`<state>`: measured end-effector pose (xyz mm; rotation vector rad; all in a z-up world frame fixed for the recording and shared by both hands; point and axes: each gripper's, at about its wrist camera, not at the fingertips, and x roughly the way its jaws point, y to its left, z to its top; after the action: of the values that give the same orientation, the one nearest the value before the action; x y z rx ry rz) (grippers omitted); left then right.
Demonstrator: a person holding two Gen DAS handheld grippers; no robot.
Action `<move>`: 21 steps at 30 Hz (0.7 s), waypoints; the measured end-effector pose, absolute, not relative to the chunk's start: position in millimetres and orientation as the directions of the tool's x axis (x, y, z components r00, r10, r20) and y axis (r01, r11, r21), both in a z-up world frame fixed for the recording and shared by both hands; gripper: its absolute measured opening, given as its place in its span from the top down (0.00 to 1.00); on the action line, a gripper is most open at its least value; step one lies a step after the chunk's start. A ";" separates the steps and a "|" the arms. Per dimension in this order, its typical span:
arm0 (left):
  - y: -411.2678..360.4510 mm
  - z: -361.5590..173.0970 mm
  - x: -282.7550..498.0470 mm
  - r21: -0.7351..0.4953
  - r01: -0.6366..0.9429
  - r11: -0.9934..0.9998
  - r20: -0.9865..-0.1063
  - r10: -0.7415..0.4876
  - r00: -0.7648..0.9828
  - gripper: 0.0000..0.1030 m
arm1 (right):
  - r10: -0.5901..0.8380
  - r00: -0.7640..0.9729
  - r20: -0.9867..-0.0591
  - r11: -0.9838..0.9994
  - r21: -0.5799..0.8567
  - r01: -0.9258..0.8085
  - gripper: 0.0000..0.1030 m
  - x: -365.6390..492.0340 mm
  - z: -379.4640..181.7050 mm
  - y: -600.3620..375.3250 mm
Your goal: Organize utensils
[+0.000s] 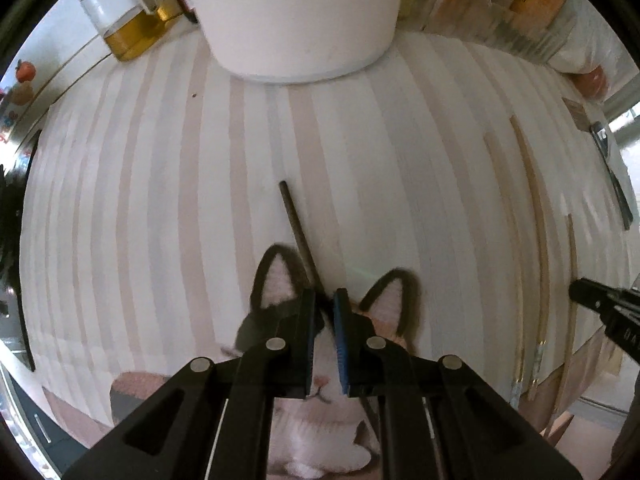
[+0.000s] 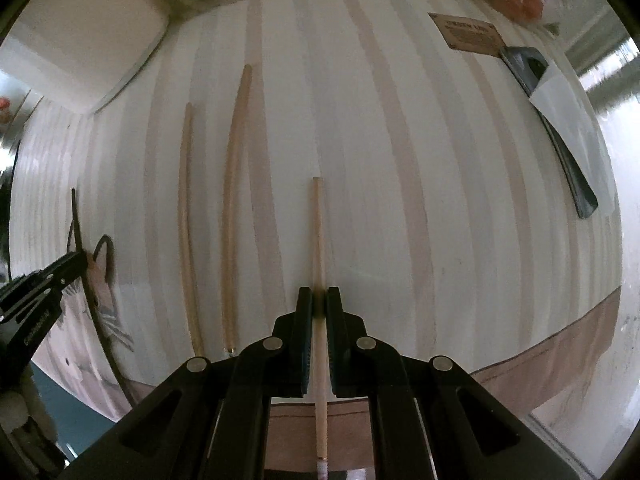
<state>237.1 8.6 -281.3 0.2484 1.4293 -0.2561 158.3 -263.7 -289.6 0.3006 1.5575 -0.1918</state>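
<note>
My left gripper (image 1: pixel 325 300) is shut on a thin dark chopstick (image 1: pixel 294 224) that points ahead toward a white utensil holder (image 1: pixel 296 16) at the far edge of the striped table. My right gripper (image 2: pixel 320 300) is shut on a light wooden chopstick (image 2: pixel 318 232) that runs between its fingers. Two more wooden chopsticks (image 2: pixel 230 200) lie side by side on the table left of it; they also show in the left wrist view (image 1: pixel 534 216). The left gripper appears at the left edge of the right wrist view (image 2: pixel 60 272). The holder shows there at top left (image 2: pixel 80 40).
A dark utensil in a white sleeve (image 2: pixel 560 120) lies at the right of the table, next to a small brown card (image 2: pixel 466 32). Bottles (image 1: pixel 124 20) and packets stand along the back. A cat-face mat (image 1: pixel 320 380) covers the table's near edge.
</note>
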 end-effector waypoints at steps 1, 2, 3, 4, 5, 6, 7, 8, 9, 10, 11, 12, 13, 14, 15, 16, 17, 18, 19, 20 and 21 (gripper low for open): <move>5.0 -280.6 237.7 0.018 0.330 0.944 -0.992 -0.025 0.125 0.94 | 0.066 0.008 -0.998 0.948 0.066 0.311 0.93 158.3 -289.3 -263.1; 3.6 -279.9 238.0 0.018 0.339 0.941 -0.992 -0.027 0.127 0.95 | 0.066 0.007 -0.998 0.947 0.065 0.313 0.93 160.5 -288.3 -264.9; 0.8 -278.9 238.1 0.009 0.350 0.937 -0.991 -0.038 0.127 0.96 | 0.064 0.008 -0.998 0.946 0.063 0.317 0.93 159.6 -288.3 -263.9; -4.6 -276.9 236.6 0.005 0.358 0.934 -0.991 -0.042 0.126 0.96 | 0.062 0.009 -0.998 0.946 0.061 0.318 0.93 159.9 -287.8 -263.5; -7.2 -276.0 236.4 0.005 0.365 0.931 -0.991 -0.043 0.125 0.96 | 0.060 0.010 -0.998 0.946 0.060 0.320 0.93 159.5 -287.6 -262.8; -10.3 -275.0 234.1 0.004 0.375 0.927 -0.991 -0.046 0.124 0.97 | 0.059 0.010 -0.998 0.945 0.059 0.321 0.93 166.1 -287.1 -266.1; -12.0 -275.4 232.5 0.002 0.378 0.926 -0.991 -0.048 0.122 0.97 | 0.059 0.009 -0.998 0.944 0.058 0.324 0.93 172.1 -286.2 -268.5; -11.1 -275.6 230.9 -0.001 0.381 0.925 -0.992 -0.048 0.114 0.97 | 0.059 0.008 -0.998 0.943 0.059 0.327 0.93 173.6 -287.6 -271.4; -12.4 -276.8 229.5 -0.002 0.380 0.925 -0.993 -0.047 0.110 0.96 | 0.059 0.009 -0.998 0.943 0.059 0.327 0.93 174.6 -288.2 -273.2; -12.5 -277.0 236.1 -0.001 0.380 0.925 -0.993 -0.046 0.111 0.96 | 0.061 0.009 -0.998 0.942 0.060 0.329 0.93 175.0 -288.2 -273.6; -11.5 -277.1 234.8 0.001 0.380 0.925 -0.993 -0.044 0.111 0.96 | 0.063 0.008 -0.998 0.942 0.062 0.330 0.94 175.7 -287.7 -275.8; -12.2 -277.4 235.3 0.003 0.378 0.926 -0.993 -0.042 0.111 0.96 | 0.063 0.009 -0.998 0.942 0.063 0.331 0.94 176.5 -286.1 -277.4; -18.9 -281.2 236.0 0.003 0.377 0.926 -0.993 -0.041 0.110 0.96 | 0.063 0.011 -0.998 0.941 0.063 0.332 0.94 178.1 -285.7 -279.5; -18.6 -283.6 234.1 0.003 0.375 0.927 -0.993 -0.040 0.108 0.96 | 0.063 0.012 -0.998 0.941 0.063 0.331 0.94 179.5 -285.0 -281.2; -18.0 -283.9 232.8 0.002 0.374 0.927 -0.993 -0.041 0.107 0.96 | 0.062 0.011 -0.998 0.942 0.062 0.331 0.94 181.3 -284.2 -284.0; -17.2 -286.1 229.6 0.000 0.374 0.928 -0.993 -0.043 0.106 0.96 | 0.061 0.011 -0.998 0.942 0.061 0.330 0.94 183.1 -284.1 -284.5; -16.6 -285.9 229.1 -0.001 0.373 0.928 -0.994 -0.044 0.105 0.96 | 0.060 0.011 -0.998 0.942 0.060 0.330 0.94 183.3 -285.2 -286.4; -15.0 -286.5 230.2 -0.001 0.372 0.928 -0.994 -0.043 0.104 0.96 | 0.059 0.008 -0.998 0.944 0.058 0.326 0.94 185.4 -284.5 -287.7; -12.5 -285.2 230.8 0.000 0.371 0.929 -0.994 -0.042 0.103 0.96 | 0.058 0.005 -0.998 0.945 0.057 0.322 0.94 187.8 -285.1 -287.8; -14.3 -281.8 235.5 0.000 0.369 0.929 -0.994 -0.042 0.104 0.95 | 0.058 0.001 -0.998 0.946 0.055 0.319 0.94 192.4 -287.8 -288.0; -15.0 -279.8 241.7 0.000 0.368 0.930 -0.994 -0.041 0.104 0.95 | 0.057 -0.006 -0.998 0.949 0.053 0.311 0.94 194.0 -288.0 -287.7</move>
<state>241.7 -15.0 -279.8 0.2746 1.4397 -0.3069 194.0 -287.7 -288.0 0.2927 1.5706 -0.2049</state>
